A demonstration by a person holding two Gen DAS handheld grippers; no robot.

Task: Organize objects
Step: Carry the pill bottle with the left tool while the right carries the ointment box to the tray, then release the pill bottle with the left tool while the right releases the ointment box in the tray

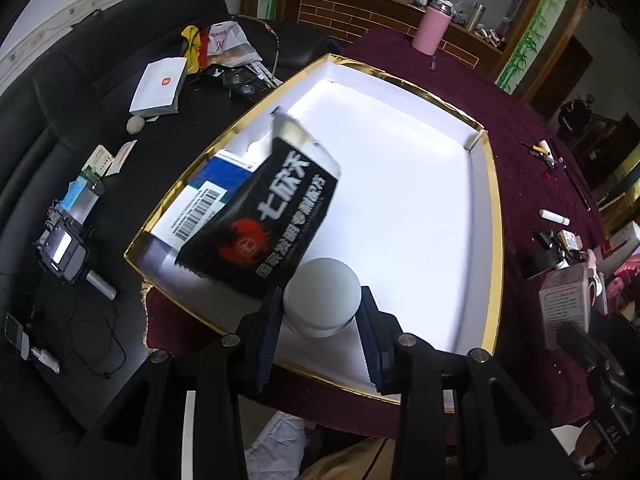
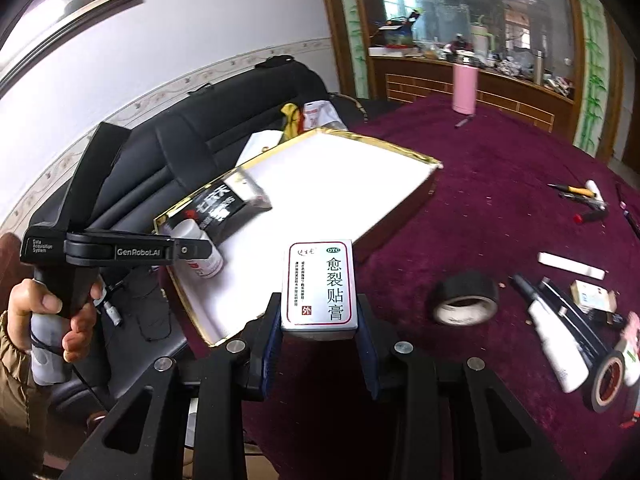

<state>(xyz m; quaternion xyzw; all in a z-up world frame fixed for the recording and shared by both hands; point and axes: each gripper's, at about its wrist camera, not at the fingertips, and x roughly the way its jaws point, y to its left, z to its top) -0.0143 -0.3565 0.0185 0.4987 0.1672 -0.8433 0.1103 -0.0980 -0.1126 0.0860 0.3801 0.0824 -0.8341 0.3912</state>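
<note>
— Two loads at once, what have you got?

— My left gripper point(image 1: 322, 312) is clamped part-way closed on a white bottle point(image 1: 322, 300), pads on both sides of it, hanging over the near end of the gold-rimmed tray point(image 1: 494, 216). My right gripper point(image 2: 320, 320) is closed just as firmly on a silver medicine tin point(image 2: 319, 286), over the maroon tablecloth point(image 2: 480, 184) and short of the tray's near corner.

— Where does the bottle belong?

— I judge beside what is already packed. In the left wrist view a black packet point(image 1: 264, 216) sits at eleven o'clock from my fingers, overlapping a blue and white box point(image 1: 208, 196) at ten o'clock. Bare white floor runs from twelve to two o'clock.

— How do you set it down well?

— Lower it until the base meets the floor, clear of the black packet's edge, then open. The bottle could roll if I let go tilted.

— And the tin?

— Seen from the right wrist, the tray lies at eleven o'clock. I would bring it over the rim after the left hand point(image 2: 60, 312) is out of the way
</note>
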